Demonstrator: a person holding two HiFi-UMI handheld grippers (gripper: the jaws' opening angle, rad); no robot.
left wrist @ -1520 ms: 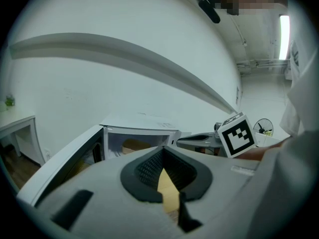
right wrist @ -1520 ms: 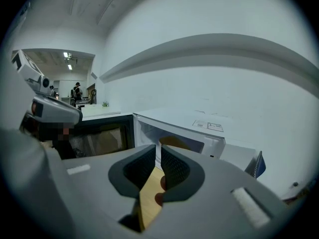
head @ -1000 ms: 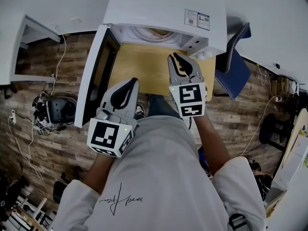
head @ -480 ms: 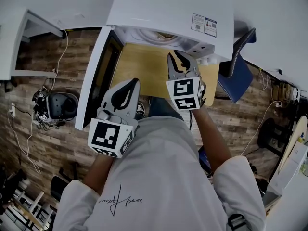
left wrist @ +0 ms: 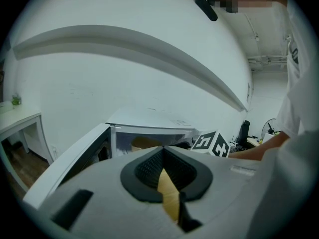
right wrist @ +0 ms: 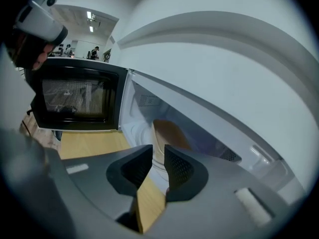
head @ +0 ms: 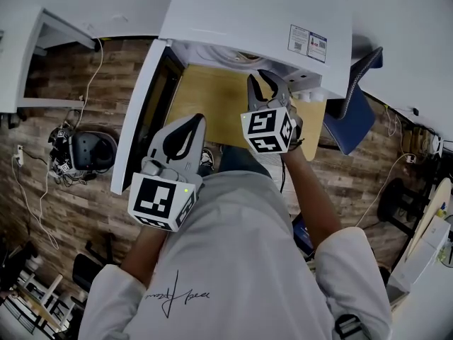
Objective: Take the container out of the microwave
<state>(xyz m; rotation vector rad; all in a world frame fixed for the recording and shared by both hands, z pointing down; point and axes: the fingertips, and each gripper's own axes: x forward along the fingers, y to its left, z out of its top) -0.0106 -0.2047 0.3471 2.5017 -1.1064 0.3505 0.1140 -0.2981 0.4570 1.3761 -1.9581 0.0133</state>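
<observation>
floor (head: 78,211): brown wood planks | wall (left wrist: 99,83): white | table (head: 212,105): light wood | chair (head: 352,122): blue, beside table

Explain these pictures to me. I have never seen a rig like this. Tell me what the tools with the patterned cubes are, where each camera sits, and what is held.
There is no robot: a person holds a two-jaw gripper in each hand. The head view looks steeply down from the person's head onto the left gripper, the right gripper and a white microwave, its door open, on a wooden table. The patterned cubes are parts of the grippers. The other two pictures come from cameras riding on the grippers, looking along their jaws. The left jaws are together and empty. The right jaws are opening with nothing between them; beyond them, inside the microwave, sits the brown container. Nothing is held yet.
</observation>
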